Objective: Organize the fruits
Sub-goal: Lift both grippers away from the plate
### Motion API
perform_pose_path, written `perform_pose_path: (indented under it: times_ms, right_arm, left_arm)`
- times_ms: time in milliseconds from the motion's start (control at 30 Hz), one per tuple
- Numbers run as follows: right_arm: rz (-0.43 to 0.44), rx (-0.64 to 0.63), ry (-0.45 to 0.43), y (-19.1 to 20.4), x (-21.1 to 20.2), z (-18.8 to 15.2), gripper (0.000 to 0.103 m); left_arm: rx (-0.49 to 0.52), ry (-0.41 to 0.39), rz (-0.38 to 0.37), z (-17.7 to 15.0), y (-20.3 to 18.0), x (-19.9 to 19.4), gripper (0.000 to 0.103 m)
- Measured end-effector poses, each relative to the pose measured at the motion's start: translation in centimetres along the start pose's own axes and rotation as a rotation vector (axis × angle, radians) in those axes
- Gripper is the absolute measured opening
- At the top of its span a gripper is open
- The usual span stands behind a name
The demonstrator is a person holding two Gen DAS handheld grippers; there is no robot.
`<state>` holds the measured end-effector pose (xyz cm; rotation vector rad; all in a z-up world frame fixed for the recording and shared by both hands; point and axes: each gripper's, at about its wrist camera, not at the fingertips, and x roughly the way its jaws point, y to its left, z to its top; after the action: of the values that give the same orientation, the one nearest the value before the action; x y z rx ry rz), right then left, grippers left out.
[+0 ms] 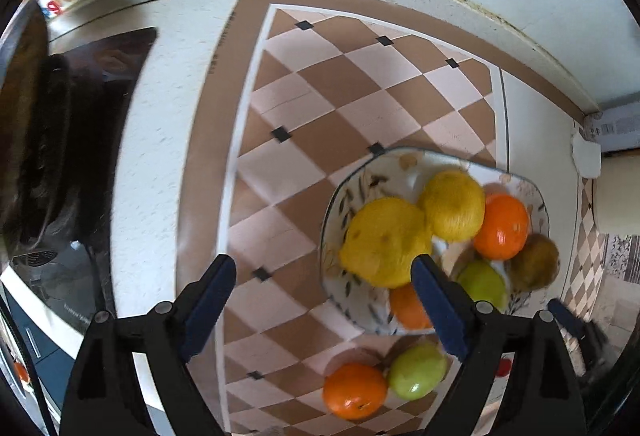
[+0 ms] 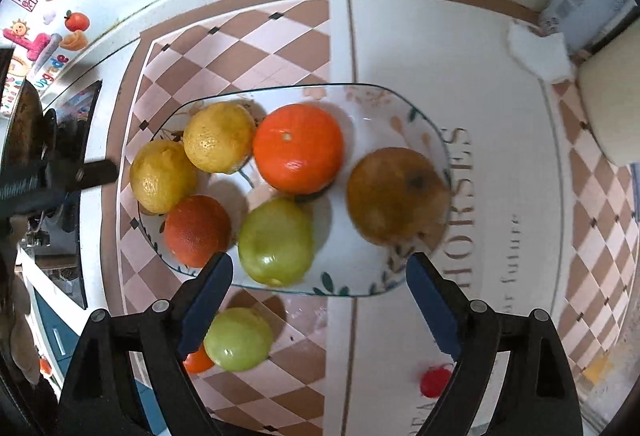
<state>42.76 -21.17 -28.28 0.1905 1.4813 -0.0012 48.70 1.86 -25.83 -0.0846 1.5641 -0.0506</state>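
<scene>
Both grippers hang over the plate, and neither is carrying anything. The right gripper (image 2: 319,278) has its blue pads spread wide, empty, poised above the near rim of the glass plate (image 2: 360,96). The left gripper (image 1: 323,282) is just as wide and just as empty, off to the plate's left over the mat.

Six fruits are already in: two lemons (image 2: 218,136), two oranges (image 2: 298,148), a green apple (image 2: 276,240) and a brownish fruit (image 2: 394,194) by the right rim, possibly a pear or a kiwi, too blurred to call. So the gathering looks well along.

Still outside, on the mat just beside the near rim: a second green apple (image 2: 238,339) touching a loose orange (image 1: 355,390). A small red item (image 2: 434,380) sits well apart; I can't tell what it is.

Next move, I'd judge: drop a gripper onto that loose apple, pads either side of it, then lift it over the rim into the bare middle.

The surface is a white counter (image 1: 160,156) under a brown-and-pink checkered mat (image 1: 340,76), with a white wall behind bearing colourful stickers (image 2: 74,32).
</scene>
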Motion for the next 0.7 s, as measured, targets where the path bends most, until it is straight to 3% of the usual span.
perform_pose_path:
  times_ms: [300, 700]
  right_arm:
    - [-0.045, -0.022, -0.102, -0.1, -4.4, -3.3, 0.091]
    - [-0.016, -0.022, -0.203, 0.0, -10.7, -8.6, 0.091]
  left_arm:
    - [0.063, -0.158, 0.055, -6.1, -1.2, -5.0, 0.090]
    - [0.113, -0.302, 0.039, -12.2, -2.2, -11.0, 0.090]
